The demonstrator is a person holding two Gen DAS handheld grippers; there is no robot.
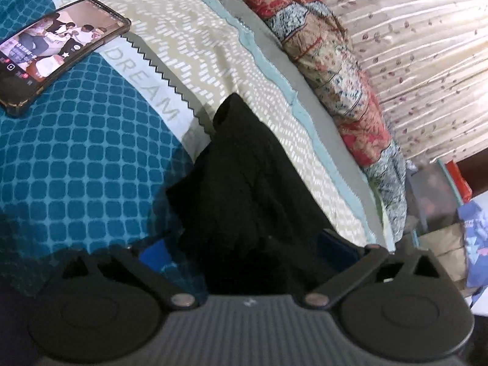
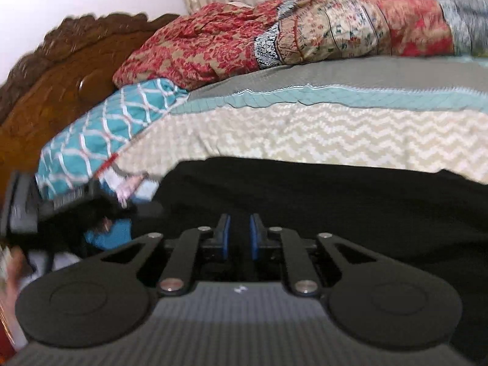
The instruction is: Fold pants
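The black pants [image 1: 250, 189] lie in a bunched heap on the bed, running up from between my left gripper's [image 1: 245, 250] fingers. That gripper stands wide open, its blue pads [image 1: 155, 256] far apart on either side of the cloth. In the right wrist view the pants [image 2: 335, 201] spread as a broad black band across the bed. My right gripper [image 2: 240, 235] sits low over them with its blue pads [image 2: 225, 235] nearly together, and dark cloth fills the narrow slit between them. At the left edge of that view the other gripper [image 2: 30, 207] shows as a blur.
A phone [image 1: 58, 45] with a lit screen lies on the blue checked bedspread [image 1: 76, 152]. A red patterned quilt [image 2: 274, 39] is heaped along the far side, by the curtain [image 1: 411, 45]. A teal pillow [image 2: 100, 134] rests against the carved wooden headboard [image 2: 55, 85].
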